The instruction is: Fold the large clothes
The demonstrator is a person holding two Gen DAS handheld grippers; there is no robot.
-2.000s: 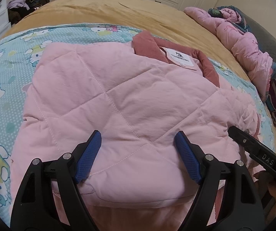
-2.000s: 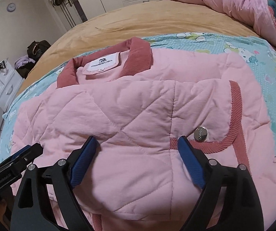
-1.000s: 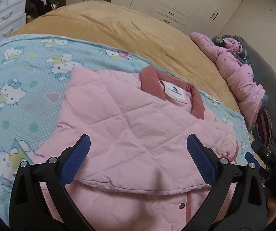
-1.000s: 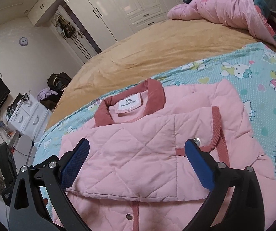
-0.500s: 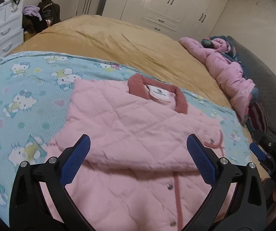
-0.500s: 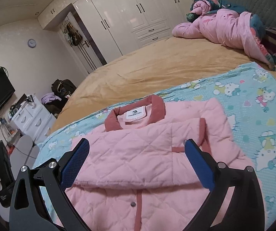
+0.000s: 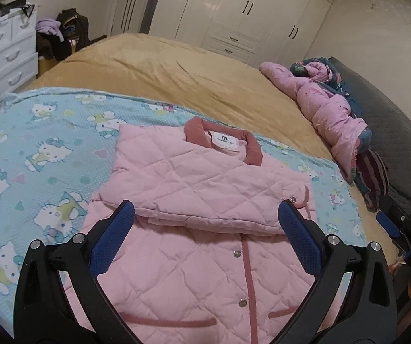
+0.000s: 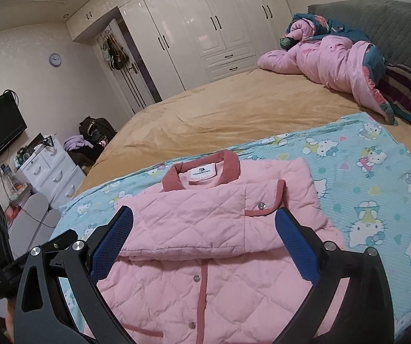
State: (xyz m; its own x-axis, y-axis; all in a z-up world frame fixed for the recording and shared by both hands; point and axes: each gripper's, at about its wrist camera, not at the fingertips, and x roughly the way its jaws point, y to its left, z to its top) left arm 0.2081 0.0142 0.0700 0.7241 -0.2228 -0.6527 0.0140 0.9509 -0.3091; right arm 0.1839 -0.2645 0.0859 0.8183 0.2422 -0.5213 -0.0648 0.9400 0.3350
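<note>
The pink quilted jacket (image 7: 202, 215) lies flat on the Hello Kitty blanket (image 7: 33, 172) on the bed, collar (image 7: 222, 143) at the far end and hem nearest the camera, with both sleeves folded across the chest. Its long axis runs straight away from both tools. The left hand-held gripper (image 7: 205, 238) and the right hand-held gripper (image 8: 204, 243) both hover above the near half with jaws spread wide and nothing between them, about equally near. The next fold likely means reaching down to the hem corners, one per side, and carrying them toward the collar.
</note>
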